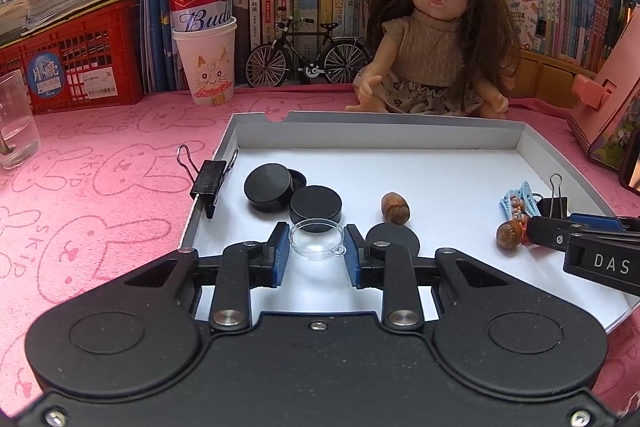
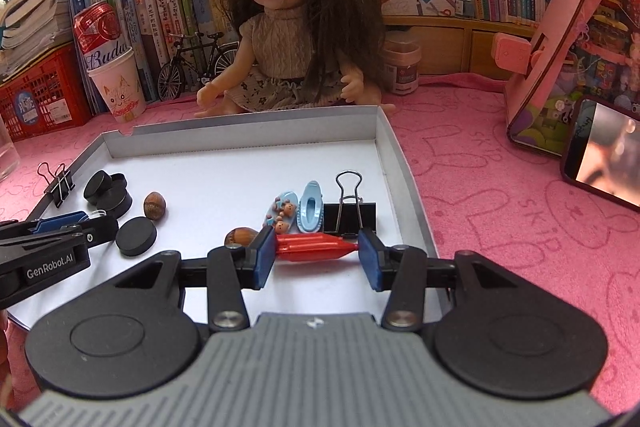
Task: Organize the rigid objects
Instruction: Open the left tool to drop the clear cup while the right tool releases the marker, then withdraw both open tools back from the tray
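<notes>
Item: clear lid (image 1: 317,240), in white tray (image 1: 400,135), pinched by left gripper (image 1: 316,253). Item: red clip (image 2: 316,246), tray front-right, end-to-end in right gripper (image 2: 316,254); grip w/ pads looks on, can't confirm firm. Step: sorting by kind. Next, prob.: carry clip to blue clips (image 2: 298,211), release gently.

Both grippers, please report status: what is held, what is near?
Left gripper shut on clear round lid. Right gripper shut on red clip, lengthwise. Hazelnut close beside right gripper; black disc beside left.
</notes>
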A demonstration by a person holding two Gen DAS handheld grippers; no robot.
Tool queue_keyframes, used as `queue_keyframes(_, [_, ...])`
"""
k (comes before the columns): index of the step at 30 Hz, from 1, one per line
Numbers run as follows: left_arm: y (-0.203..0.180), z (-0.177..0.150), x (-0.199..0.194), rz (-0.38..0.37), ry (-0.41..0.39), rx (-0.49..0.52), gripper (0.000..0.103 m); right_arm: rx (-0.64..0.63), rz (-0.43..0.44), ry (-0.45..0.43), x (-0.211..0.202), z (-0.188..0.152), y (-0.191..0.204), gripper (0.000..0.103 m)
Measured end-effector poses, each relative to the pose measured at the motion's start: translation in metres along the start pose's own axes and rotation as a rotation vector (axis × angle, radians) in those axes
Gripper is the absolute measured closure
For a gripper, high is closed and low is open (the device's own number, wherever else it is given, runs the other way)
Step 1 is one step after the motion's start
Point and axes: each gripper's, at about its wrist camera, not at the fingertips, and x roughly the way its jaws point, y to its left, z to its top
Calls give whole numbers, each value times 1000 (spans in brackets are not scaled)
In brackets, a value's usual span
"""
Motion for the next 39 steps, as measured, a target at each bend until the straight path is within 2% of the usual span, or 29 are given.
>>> queue_keyframes(4, [0, -1, -1, -1, -2, -1, 75, -22, -11, -9, 0, -3, 2, 49])
queue_keyframes(6, [0, -1, -1, 0, -3, 0, 73, -33, -17, -12, 0, -4, 4, 43])
queue_keyframes(8, [0, -1, -1, 1, -5, 0, 67, -37, -19, -16, -1, -4, 5, 40])
queue_keyframes(12, [-3, -2, -3, 4, -6, 9, 63, -42, -19, -18, 0, -5, 8, 35])
queue_keyframes(14, [-4, -2, -4, -1, -8, 16, 60, -49, -16, -20, -1, -7, 11, 29])
queue_keyframes(17, [-8, -4, -8, -2, -12, 37, 46, -51, -7, -18, -2, -10, 15, 22])
queue_keyframes(18, [-9, -5, -9, 5, -9, 41, 38, -46, -1, -16, -2, -9, 16, 20])
queue_keyframes(19, [-9, -6, -10, 7, -5, 41, 36, -41, 3, -15, -3, -9, 16, 19])
queue_keyframes(28, [-5, -6, -26, 3, -20, 28, 30, 13, 11, -24, -15, -9, 7, 17])
queue_keyframes(35, [-8, -6, -45, -8, -40, 36, 26, 7, 12, -55, -32, -10, 7, 14])
queue_keyframes(39, [-8, -7, -57, -18, -58, 36, 25, 2, -4, -72, -42, -13, 8, 7])
